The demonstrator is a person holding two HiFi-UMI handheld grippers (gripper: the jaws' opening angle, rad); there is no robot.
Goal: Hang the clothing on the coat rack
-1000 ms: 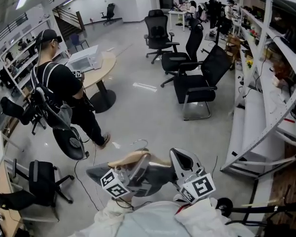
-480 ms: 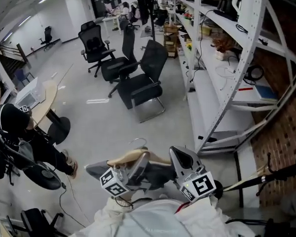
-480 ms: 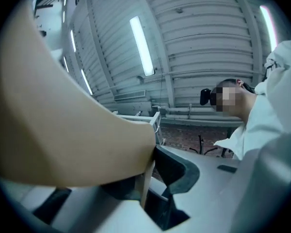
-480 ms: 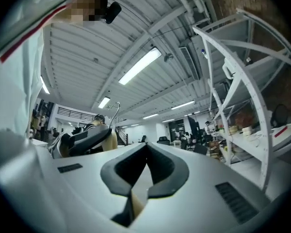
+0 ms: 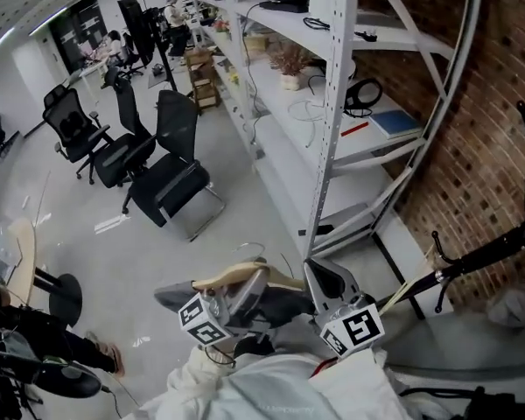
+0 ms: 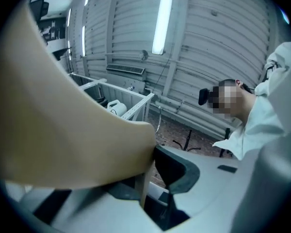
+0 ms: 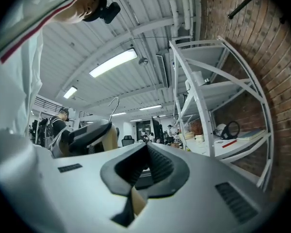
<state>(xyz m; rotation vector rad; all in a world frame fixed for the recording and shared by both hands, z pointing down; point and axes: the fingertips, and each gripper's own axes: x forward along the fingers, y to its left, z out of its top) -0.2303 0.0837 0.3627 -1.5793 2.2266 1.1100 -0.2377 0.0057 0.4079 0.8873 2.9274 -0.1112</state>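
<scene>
**Head view.** Your left gripper is clamped on the wooden hanger near its middle. The wire hook rises just past its jaw tips. Your right gripper sits just beside it, jaws closed at the hanger's right arm. The white garment hangs below both pairs of jaws. The coat rack, dark with upturned pegs, stands to the right of the right jaws and well apart from them, against the brick wall. White shelving rises ahead of the jaws.

**Left gripper view.** Your jaws pinch the hanger. Its pale wood fills the space left of them, and a thin edge runs down between the pads. The garment drapes to the right of the jaws. The coat rack's pegs show small beyond the tips.

**Right gripper view.** Your jaws meet at the tips, with a sliver of pale wood caught low between them. Left of them, the left gripper holds the hanger, hook upward. The garment fills the far left. The shelving stands to the right of the jaws.
</scene>
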